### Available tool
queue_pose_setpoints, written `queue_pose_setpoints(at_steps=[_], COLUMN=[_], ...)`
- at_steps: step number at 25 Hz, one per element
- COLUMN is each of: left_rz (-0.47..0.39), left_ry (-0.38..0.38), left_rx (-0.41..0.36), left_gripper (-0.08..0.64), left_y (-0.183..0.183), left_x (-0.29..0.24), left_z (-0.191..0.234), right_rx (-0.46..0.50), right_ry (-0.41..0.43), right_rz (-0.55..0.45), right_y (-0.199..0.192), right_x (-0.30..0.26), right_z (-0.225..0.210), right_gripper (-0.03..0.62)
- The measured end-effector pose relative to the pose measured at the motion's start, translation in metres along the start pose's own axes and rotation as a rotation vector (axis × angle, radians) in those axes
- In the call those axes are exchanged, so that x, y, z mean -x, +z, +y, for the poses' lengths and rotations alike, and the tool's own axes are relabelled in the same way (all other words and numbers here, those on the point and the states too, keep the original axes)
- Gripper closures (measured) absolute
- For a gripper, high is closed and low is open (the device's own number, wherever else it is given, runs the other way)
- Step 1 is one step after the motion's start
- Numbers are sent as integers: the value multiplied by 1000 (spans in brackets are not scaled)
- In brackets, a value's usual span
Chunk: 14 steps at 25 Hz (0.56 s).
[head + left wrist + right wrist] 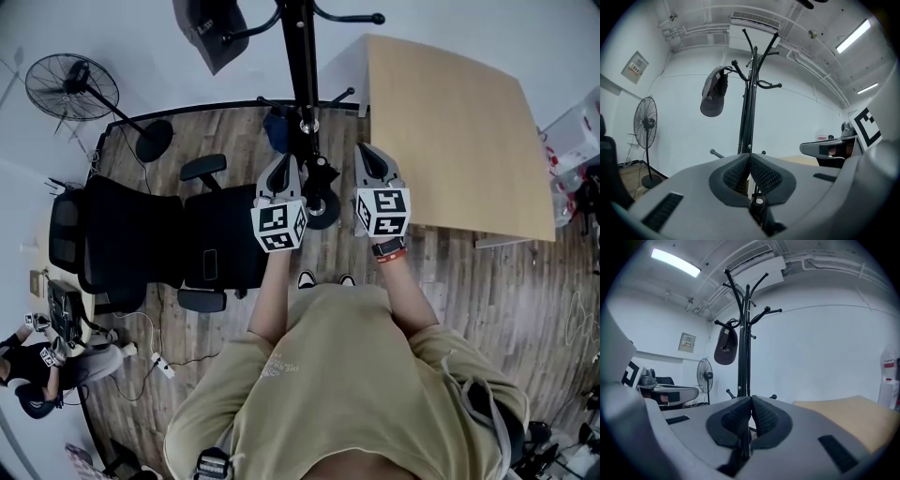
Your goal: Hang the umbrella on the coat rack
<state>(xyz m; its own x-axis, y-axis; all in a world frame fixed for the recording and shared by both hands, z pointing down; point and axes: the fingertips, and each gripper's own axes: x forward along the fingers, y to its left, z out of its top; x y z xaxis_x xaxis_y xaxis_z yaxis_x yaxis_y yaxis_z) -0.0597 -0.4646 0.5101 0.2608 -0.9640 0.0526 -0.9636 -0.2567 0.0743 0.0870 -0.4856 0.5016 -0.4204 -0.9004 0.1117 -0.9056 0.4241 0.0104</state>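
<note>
The black coat rack (pixel 302 66) stands just ahead of me, its pole (pixel 749 108) dead centre in the left gripper view and the pole (pixel 743 348) in the right gripper view. A dark blue bundle (pixel 277 128) that looks like the folded umbrella sits low against the pole's left side. I cannot tell whether it hangs on a peg. My left gripper (pixel 284 161) is left of the pole and my right gripper (pixel 367 152) is right of it. Both are shut with nothing between the jaws, as the left gripper (pixel 749 157) and right gripper (pixel 751 399) show.
A dark cap (pixel 211 30) hangs on an upper hook of the rack. A wooden table (pixel 450 131) lies close on the right and a black office chair (pixel 150 234) on the left. A standing fan (pixel 73 86) is at the far left. A person (pixel 47 366) sits at lower left.
</note>
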Motion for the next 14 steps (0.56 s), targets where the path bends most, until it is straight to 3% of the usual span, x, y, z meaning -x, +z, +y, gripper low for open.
queue_pose_setpoints(at_steps=[8, 14], left_rz=[-6, 35], left_ry=[-6, -7], left_rx=[-9, 9], left_gripper=[537, 537], left_y=[7, -9], left_x=[3, 3], left_z=[-12, -25], right_rx=[-37, -39], right_ry=[-6, -4], right_rz=[3, 26], right_y=[-2, -10], right_x=[17, 31], right_z=[-12, -17], right_gripper=[577, 577])
